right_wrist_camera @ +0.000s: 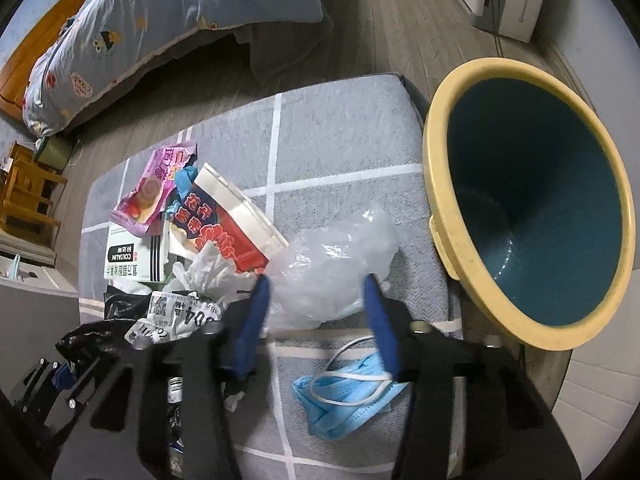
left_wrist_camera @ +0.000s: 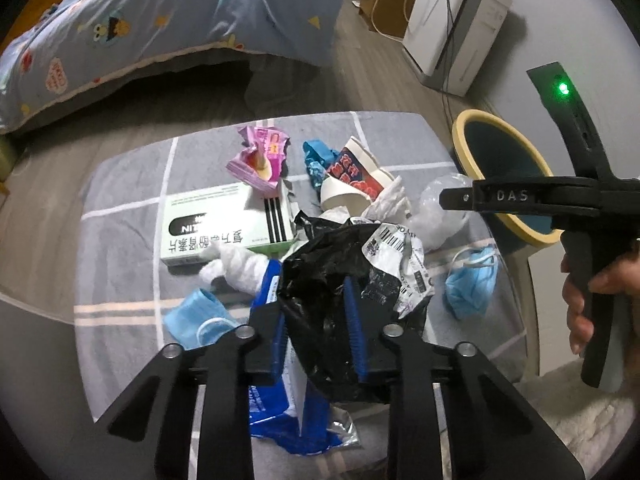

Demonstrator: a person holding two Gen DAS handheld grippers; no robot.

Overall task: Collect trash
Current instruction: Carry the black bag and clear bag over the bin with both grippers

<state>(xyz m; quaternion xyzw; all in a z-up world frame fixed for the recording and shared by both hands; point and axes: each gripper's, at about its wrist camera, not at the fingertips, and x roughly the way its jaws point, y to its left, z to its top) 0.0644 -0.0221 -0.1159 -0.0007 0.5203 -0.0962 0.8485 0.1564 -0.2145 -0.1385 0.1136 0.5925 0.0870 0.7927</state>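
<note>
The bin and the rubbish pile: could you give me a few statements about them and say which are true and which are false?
1. The bin has a yellow rim and a dark teal inside. True.
2. The bin already holds several pieces of rubbish. False: as far as the right wrist view sees into it, it looks empty.
3. The left gripper has its jaws closed on the black plastic bag. True.
4. The right gripper is picking up the blue face mask. False: its jaws flank the clear plastic bag; the mask lies below them on the grey cushion.
5. The green-and-white box is inside the bin. False: it lies on the cushion.
</note>
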